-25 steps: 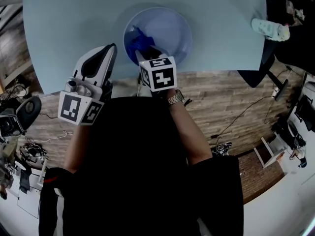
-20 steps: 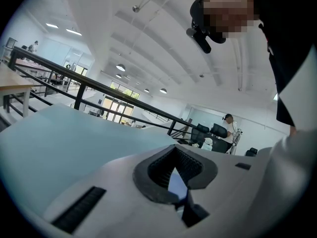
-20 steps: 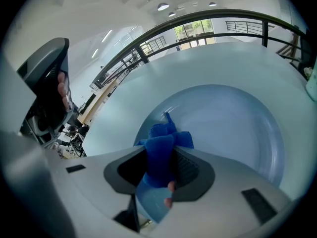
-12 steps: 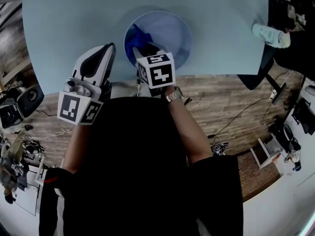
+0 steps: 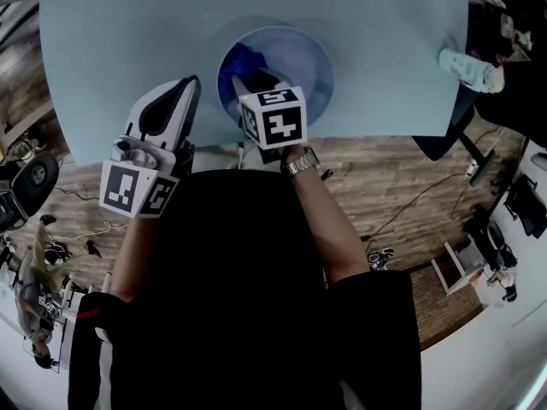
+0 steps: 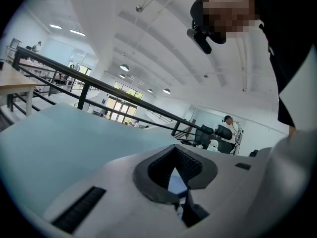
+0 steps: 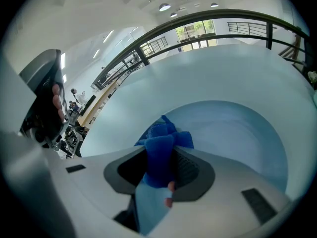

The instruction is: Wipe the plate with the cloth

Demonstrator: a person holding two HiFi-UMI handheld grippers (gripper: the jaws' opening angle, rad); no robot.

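the right gripper (image 7: 159, 175) is pinching the blue cloth (image 7: 161, 143) over the plate (image 5: 308, 54); the left gripper (image 6: 174, 178) is hovering closed, empty.

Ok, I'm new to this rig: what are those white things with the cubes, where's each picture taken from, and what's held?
They are two-jaw grippers a person holds and works; the cubes belong to them. One picture looks down from a head camera; the others come from a camera on each gripper. A blue plate sits on the pale table. The right gripper is clamped on a blue cloth over the plate. The left gripper, left of the plate, is closed and empty.
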